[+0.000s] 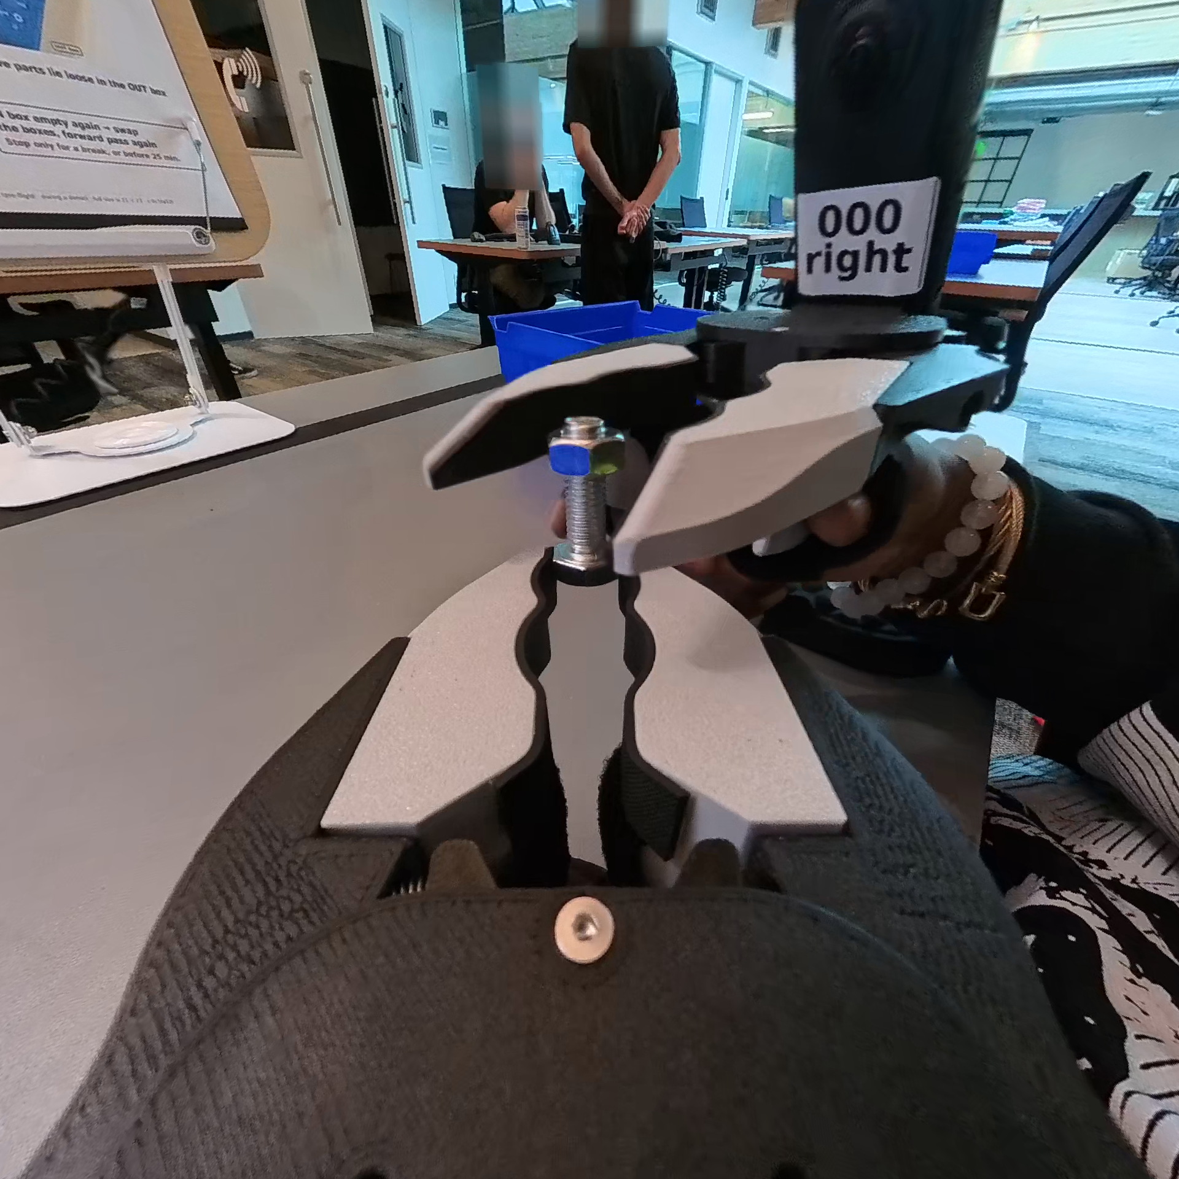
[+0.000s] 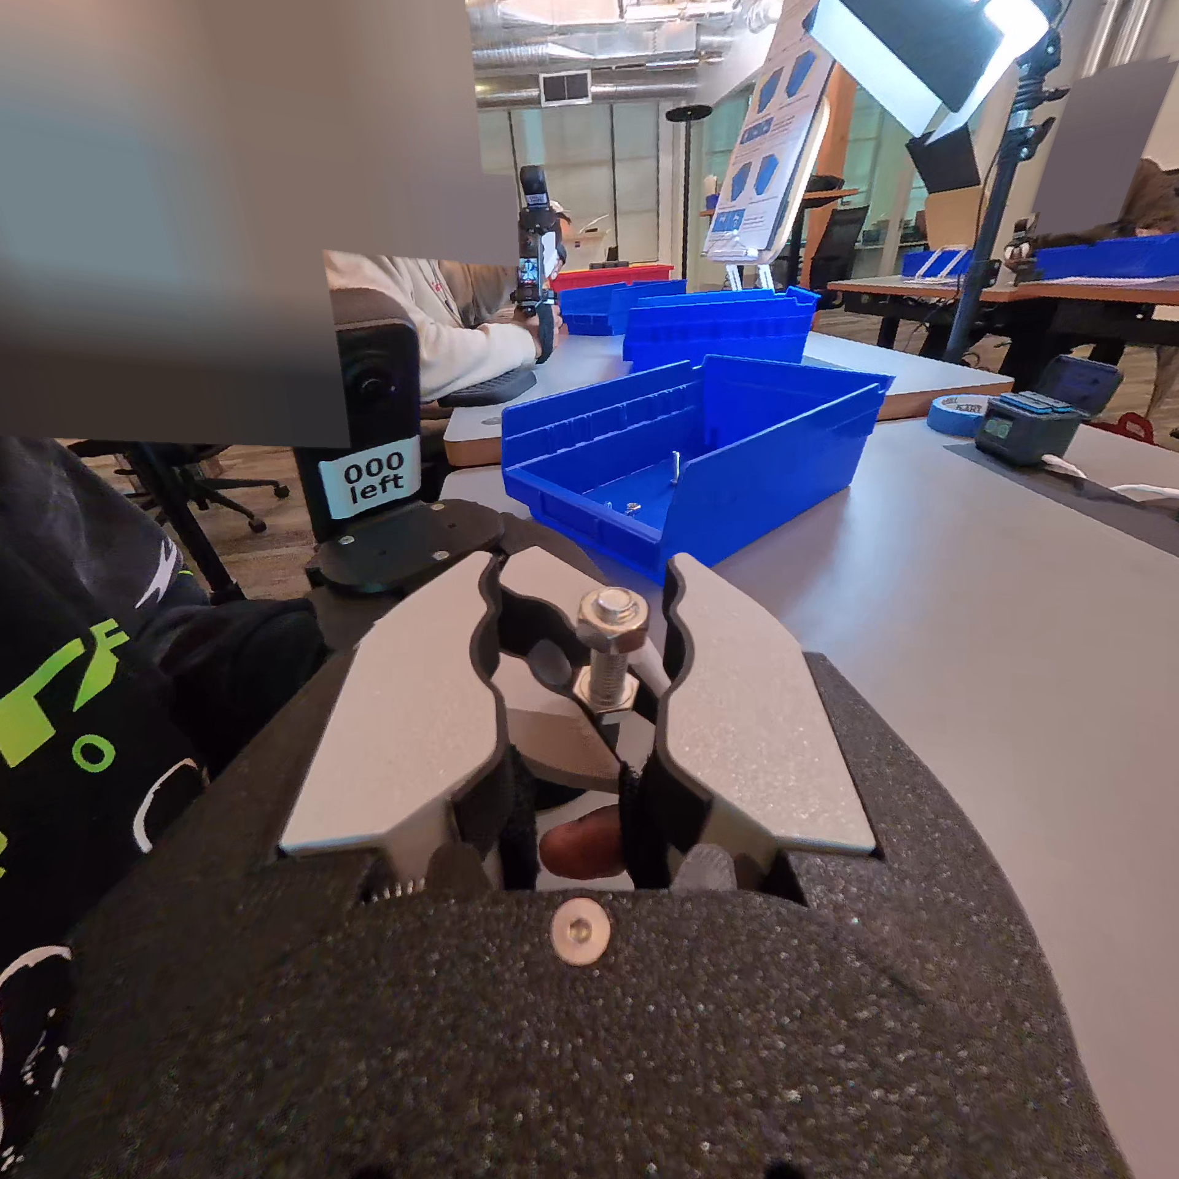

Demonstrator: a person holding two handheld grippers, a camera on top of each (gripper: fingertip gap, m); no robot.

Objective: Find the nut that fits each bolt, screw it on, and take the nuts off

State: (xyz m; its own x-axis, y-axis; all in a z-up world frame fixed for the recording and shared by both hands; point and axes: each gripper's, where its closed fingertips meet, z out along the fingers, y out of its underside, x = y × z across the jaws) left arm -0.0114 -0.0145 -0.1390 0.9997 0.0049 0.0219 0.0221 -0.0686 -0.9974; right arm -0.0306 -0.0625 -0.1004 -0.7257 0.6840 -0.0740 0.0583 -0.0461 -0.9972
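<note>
A silver bolt (image 1: 584,510) stands upright, threads up. My left gripper (image 1: 584,574) is shut on the bolt's hex head (image 1: 582,564) at the bottom. A silver nut (image 1: 587,454) sits on the thread close to the top end. My right gripper (image 2: 580,568) reaches in from the right, level with the nut (image 2: 612,622). Its jaws are open, and the nut stands between its fingers (image 1: 734,485) with a gap on each side. The right wrist view also shows the bolt head (image 2: 606,697) clamped in the left gripper's tips.
A blue bin (image 2: 765,459) with a few small bolts and a nut stands just beyond the grippers; it also shows in the left wrist view (image 1: 574,338). More blue bins (image 2: 714,319), a tape roll (image 2: 954,411) and a dark device (image 2: 1027,427) lie farther back. A sign stand (image 1: 127,440) is far left. The gap from one gripper's tips to the other's is roughly 6 centimetres.
</note>
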